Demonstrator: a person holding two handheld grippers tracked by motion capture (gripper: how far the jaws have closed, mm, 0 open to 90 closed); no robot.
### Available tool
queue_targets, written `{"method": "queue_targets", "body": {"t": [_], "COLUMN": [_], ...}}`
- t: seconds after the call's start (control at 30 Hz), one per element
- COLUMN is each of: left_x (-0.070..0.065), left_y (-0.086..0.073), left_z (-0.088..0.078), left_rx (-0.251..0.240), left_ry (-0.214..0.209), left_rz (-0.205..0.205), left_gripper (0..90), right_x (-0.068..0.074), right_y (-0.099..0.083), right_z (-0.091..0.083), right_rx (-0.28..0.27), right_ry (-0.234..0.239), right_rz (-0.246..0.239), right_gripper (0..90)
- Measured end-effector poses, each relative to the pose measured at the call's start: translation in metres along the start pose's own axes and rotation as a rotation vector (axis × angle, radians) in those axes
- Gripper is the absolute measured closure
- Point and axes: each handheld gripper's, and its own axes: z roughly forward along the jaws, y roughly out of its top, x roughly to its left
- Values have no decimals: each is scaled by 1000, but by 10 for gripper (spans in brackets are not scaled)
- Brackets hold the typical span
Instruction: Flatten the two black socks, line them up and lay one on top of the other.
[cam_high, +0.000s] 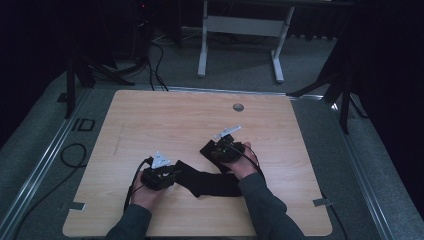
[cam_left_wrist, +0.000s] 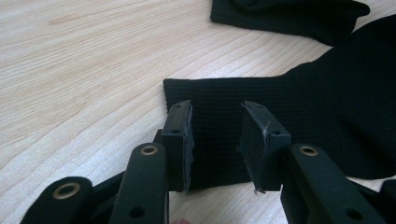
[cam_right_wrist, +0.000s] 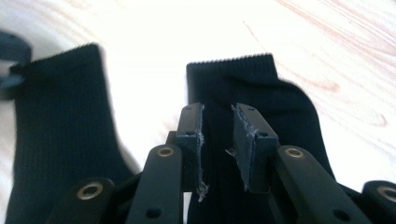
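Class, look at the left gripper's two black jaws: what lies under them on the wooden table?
The ribbed cuff end of a black fabric sock lies flat under the left gripper, jaws apart. Around it shows the light wooden table. Whatever is beneath the sock is covered.

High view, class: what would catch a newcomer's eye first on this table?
Black socks lie dark against the pale wooden table, near its front edge between the person's two hands. The left claw hangs over one sock's ribbed cuff with its jaws apart. The right claw hangs over the other sock, jaws narrowly apart.
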Motion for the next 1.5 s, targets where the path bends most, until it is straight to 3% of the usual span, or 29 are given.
{"method": "queue_targets", "body": {"t": [0.1,0.33,0.5,0.57,0.8,1.3,1.33,1.5], "left_x": [0,1,0,0,-1,-2,-2,-3], "left_y": [0,0,0,0,0,0,0,0], "left_z": [0,0,0,0,1,2,2,3], "left_rx": [0,-1,1,2,4,10,9,12], "left_ry": [3,9,8,11,13,18,18,19], "left_rz": [0,-3,3,6,7,11,10,14], "left_gripper": [642,642,642,642,642,642,642,642], "right_x": [-1,0,-1,-5,-9,-8,-10,-16], "right_y": [14,27,30,29,32,33,31,24], "right_z": [15,36,48,55,53,32,20,-2], "right_rx": [31,73,113,134,142,98,72,28], "right_ry": [-10,-32,-13,-5,-13,-22,-20,-11], "right_rz": [11,40,79,112,139,105,109,121], "right_gripper": [692,645,655,702,876,890,892,894]}}
